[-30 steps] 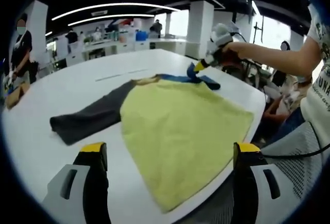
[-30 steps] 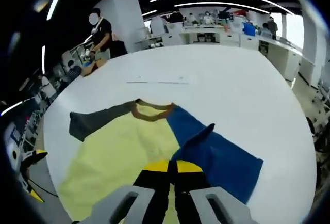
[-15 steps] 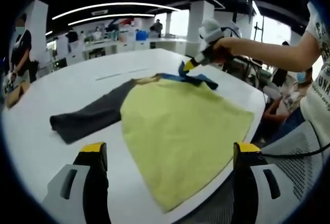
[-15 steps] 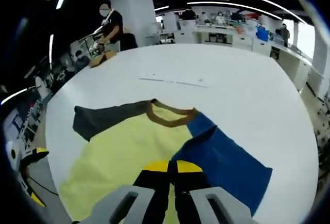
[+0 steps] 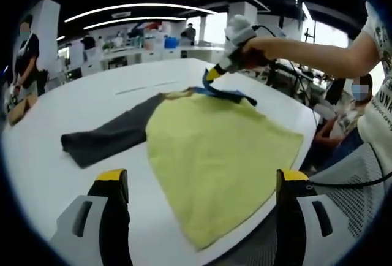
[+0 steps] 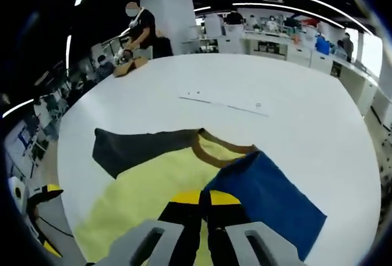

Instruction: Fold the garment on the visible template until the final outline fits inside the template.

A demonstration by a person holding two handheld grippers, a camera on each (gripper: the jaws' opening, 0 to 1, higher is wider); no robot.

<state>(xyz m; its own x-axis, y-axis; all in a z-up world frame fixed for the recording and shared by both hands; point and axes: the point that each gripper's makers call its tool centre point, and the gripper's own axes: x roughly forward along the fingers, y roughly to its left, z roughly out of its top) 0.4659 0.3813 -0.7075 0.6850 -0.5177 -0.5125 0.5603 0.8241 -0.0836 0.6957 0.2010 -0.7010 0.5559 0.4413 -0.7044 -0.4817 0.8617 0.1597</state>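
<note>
Folding barely begun: right gripper [image 6: 205, 197] pinching blue sleeve [image 6: 269, 195], lifting it over yellow garment [image 5: 217, 155] mid-table [image 5: 55, 180]; grey sleeve [image 5: 107, 137] flat toward 9 o'clock; left gripper [image 5: 199, 183] jaws spread, idle; body folds, template check left

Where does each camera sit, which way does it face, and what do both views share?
Left gripper view: on the open left gripper, near the table edge, facing the yellow body; the person's arm shows.
Right gripper view: on the right gripper, shut on the blue sleeve, facing across the table.
Shared: yellow body, grey sleeve, blue sleeve.
</note>
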